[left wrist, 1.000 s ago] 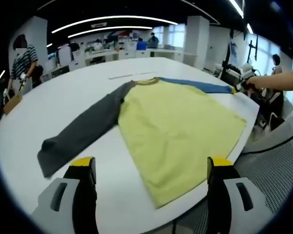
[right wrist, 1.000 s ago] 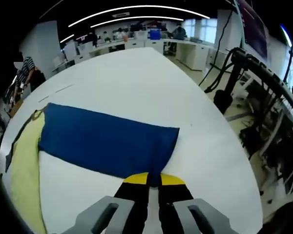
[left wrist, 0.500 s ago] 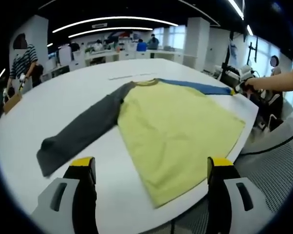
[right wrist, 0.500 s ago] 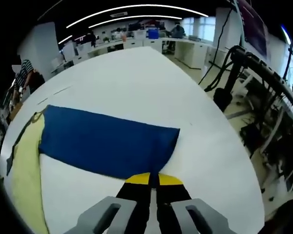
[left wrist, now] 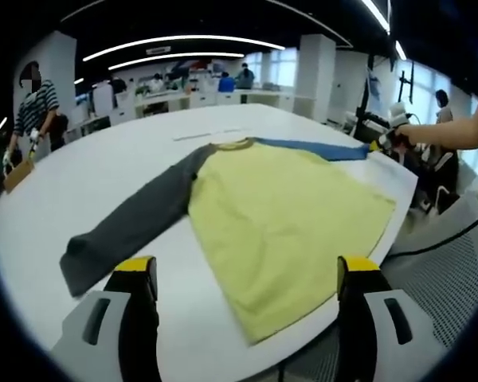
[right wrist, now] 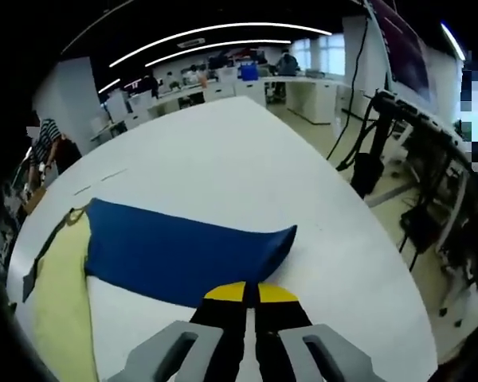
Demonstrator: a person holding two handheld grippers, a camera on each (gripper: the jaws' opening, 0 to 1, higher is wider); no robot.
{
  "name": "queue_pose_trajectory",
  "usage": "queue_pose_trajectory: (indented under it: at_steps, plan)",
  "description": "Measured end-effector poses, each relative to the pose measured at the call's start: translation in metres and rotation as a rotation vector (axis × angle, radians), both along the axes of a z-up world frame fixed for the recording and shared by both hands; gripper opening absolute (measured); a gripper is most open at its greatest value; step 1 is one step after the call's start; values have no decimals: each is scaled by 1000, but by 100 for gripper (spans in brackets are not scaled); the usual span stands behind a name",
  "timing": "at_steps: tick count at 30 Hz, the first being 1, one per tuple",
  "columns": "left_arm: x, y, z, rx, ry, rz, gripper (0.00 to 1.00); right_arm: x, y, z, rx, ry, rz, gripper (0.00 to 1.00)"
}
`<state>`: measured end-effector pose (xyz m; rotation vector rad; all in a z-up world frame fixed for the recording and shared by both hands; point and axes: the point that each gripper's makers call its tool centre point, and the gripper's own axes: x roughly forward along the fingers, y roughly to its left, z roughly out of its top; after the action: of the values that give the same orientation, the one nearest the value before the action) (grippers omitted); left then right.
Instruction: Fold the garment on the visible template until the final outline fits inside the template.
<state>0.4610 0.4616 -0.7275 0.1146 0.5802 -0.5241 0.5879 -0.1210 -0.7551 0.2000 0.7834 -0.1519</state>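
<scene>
Blue sleeve [right wrist: 183,253] cuff hidden between right tongs [right wrist: 251,293]; template markings indistinct.

The left claw [left wrist: 247,274] is hovering with its two yellow-tipped jaws spread wide apart over the near edge of the white desk [left wrist: 127,171]. A yellow shirt [left wrist: 283,219] is lying flat on the desk, its grey sleeve [left wrist: 135,227] stretching toward the left jaw and its blue sleeve [left wrist: 315,148] reaching away to the far right. There the right claw [left wrist: 380,142] is touching the blue cuff, a person's arm [left wrist: 454,131] extending behind it.
</scene>
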Motion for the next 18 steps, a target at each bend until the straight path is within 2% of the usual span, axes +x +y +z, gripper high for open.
queue_pose_trajectory:
  at_steps: [18]
  plan:
    - [2,-6,1,2,-15,-16,93,23,51,35,21,-88,110,0]
